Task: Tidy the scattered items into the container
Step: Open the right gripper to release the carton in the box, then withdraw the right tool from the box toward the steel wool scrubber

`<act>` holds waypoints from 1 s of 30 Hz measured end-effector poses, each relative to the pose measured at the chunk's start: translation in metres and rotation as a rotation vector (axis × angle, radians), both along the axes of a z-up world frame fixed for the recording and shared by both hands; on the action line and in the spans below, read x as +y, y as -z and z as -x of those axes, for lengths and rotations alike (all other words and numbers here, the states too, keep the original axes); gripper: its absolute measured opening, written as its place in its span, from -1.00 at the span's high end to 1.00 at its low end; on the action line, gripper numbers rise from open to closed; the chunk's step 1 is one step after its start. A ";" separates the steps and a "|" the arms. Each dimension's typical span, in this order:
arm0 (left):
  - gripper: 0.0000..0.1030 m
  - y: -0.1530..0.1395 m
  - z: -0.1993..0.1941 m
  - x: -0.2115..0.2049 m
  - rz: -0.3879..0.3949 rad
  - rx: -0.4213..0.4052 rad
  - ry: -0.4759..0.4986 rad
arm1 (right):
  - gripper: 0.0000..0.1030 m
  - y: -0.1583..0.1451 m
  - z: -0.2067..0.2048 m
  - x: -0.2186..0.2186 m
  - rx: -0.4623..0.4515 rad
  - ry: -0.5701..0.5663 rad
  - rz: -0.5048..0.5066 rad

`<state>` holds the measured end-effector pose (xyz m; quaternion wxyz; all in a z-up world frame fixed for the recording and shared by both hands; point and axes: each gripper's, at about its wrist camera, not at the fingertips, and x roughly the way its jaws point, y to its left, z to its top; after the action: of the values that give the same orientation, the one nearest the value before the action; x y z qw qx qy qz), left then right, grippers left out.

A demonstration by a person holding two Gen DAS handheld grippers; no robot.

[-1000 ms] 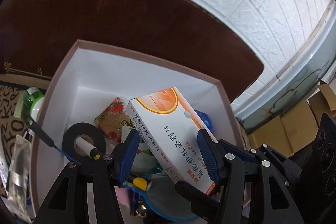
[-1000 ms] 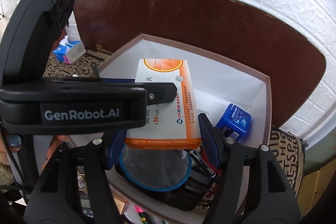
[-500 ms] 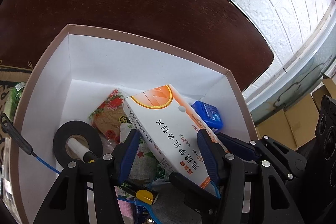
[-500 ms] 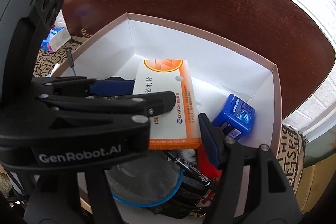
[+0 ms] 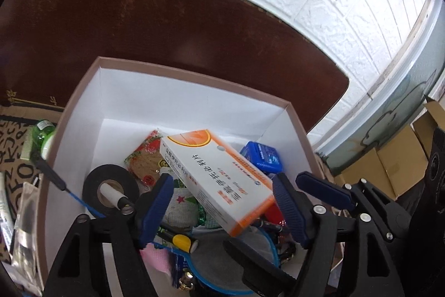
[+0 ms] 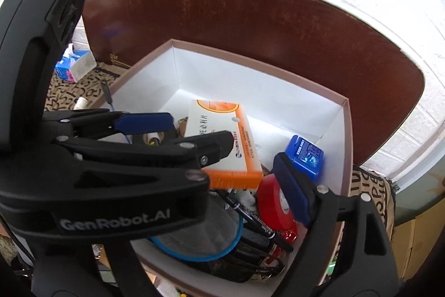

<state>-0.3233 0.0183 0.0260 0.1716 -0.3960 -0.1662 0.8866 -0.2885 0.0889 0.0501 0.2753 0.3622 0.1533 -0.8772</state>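
A white-lined box with a brown rim (image 5: 178, 68) (image 6: 258, 61) holds several items. An orange and white medicine carton (image 5: 214, 174) (image 6: 222, 138) lies tilted on top of them. My left gripper (image 5: 222, 205) is open just above the pile, its blue pads either side of the carton's near end with gaps showing. It crosses the right wrist view (image 6: 139, 138). My right gripper is open above the box's near side; only its right finger (image 6: 292, 191) shows there, the left gripper hiding the other.
In the box: a black tape roll (image 5: 109, 187), a blue case (image 5: 261, 157) (image 6: 306, 155), a red tape roll (image 6: 274, 202), black pens (image 6: 256, 219), a blue-rimmed strainer (image 6: 200, 238). A green bottle (image 5: 41, 130) and tissue pack (image 6: 75, 66) lie outside left. Cardboard boxes (image 5: 389, 157) stand right.
The left gripper has opened wider and drawn back from the carton, which now lies loose on the pile. Both cameras have pulled up and back from the box.
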 end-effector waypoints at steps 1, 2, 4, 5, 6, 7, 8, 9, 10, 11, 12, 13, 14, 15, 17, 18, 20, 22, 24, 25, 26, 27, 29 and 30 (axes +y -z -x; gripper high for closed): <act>-0.52 -0.004 -0.004 0.000 0.002 0.012 -0.005 | -0.65 -0.003 -0.003 0.001 0.006 0.002 0.005; -0.53 -0.008 -0.007 -0.001 0.007 0.020 -0.009 | -0.65 -0.006 -0.006 0.002 0.011 0.003 0.011; -0.58 -0.014 -0.014 -0.001 0.019 0.032 -0.013 | -0.66 -0.012 -0.013 0.007 0.018 0.007 0.021; -0.62 -0.016 -0.018 -0.001 0.027 0.038 -0.014 | -0.67 -0.014 -0.015 0.008 0.019 0.010 0.024; -0.62 -0.019 -0.021 0.000 0.036 0.044 -0.013 | -0.67 -0.015 -0.018 0.009 0.020 0.012 0.027; -0.62 -0.021 -0.023 0.001 0.043 0.047 -0.010 | -0.68 -0.017 -0.020 0.009 0.021 0.011 0.030; -0.62 -0.022 -0.026 0.003 0.050 0.051 -0.007 | -0.68 -0.018 -0.021 0.008 0.023 0.011 0.030; -0.62 -0.024 -0.029 0.004 0.057 0.055 -0.004 | -0.68 -0.019 -0.023 0.007 0.028 0.012 0.031; -0.62 -0.025 -0.031 0.005 0.062 0.058 -0.002 | -0.68 -0.020 -0.026 0.006 0.031 0.012 0.031; -0.62 -0.027 -0.034 0.006 0.065 0.059 -0.001 | -0.68 -0.022 -0.029 0.007 0.033 0.011 0.033; -0.62 -0.028 -0.035 0.007 0.067 0.061 0.000 | -0.68 -0.024 -0.032 0.007 0.034 0.010 0.035; -0.62 -0.029 -0.038 0.008 0.069 0.063 0.002 | -0.68 -0.025 -0.036 0.008 0.037 0.009 0.037; -0.62 -0.030 -0.041 0.009 0.073 0.066 0.002 | -0.68 -0.027 -0.039 0.010 0.040 0.009 0.038; -0.62 -0.031 -0.044 0.009 0.076 0.069 0.002 | -0.68 -0.028 -0.042 0.011 0.042 0.008 0.040; -0.62 -0.033 -0.052 0.009 0.082 0.074 0.002 | -0.68 -0.031 -0.049 0.015 0.043 0.008 0.051; -0.62 -0.034 -0.056 0.010 0.083 0.075 0.003 | -0.68 -0.031 -0.052 0.016 0.043 0.008 0.056; -0.62 -0.035 -0.064 0.011 0.089 0.077 0.004 | -0.68 -0.033 -0.060 0.021 0.044 0.010 0.064; -0.62 -0.036 -0.075 0.011 0.096 0.082 0.002 | -0.68 -0.033 -0.068 0.025 0.043 0.009 0.070; -0.62 -0.038 -0.089 0.010 0.106 0.093 -0.001 | -0.68 -0.034 -0.079 0.029 0.047 0.006 0.074; -0.62 -0.038 -0.096 0.009 0.115 0.099 -0.003 | -0.68 -0.034 -0.086 0.032 0.052 0.002 0.075; -0.62 -0.038 -0.103 0.008 0.125 0.104 -0.007 | -0.68 -0.034 -0.092 0.035 0.057 -0.002 0.074; -0.62 -0.037 -0.110 0.006 0.137 0.107 -0.012 | -0.68 -0.033 -0.100 0.038 0.060 -0.006 0.074; -0.62 -0.032 -0.125 0.003 0.151 0.105 -0.021 | -0.68 -0.029 -0.115 0.045 0.056 -0.016 0.075; -0.62 -0.028 -0.133 0.002 0.153 0.099 -0.024 | -0.68 -0.026 -0.122 0.048 0.051 -0.019 0.075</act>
<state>-0.1902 0.0203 0.0536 0.1383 -0.3616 -0.0940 0.9172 -0.1663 0.1370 0.0760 0.2933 0.3278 0.1306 -0.8885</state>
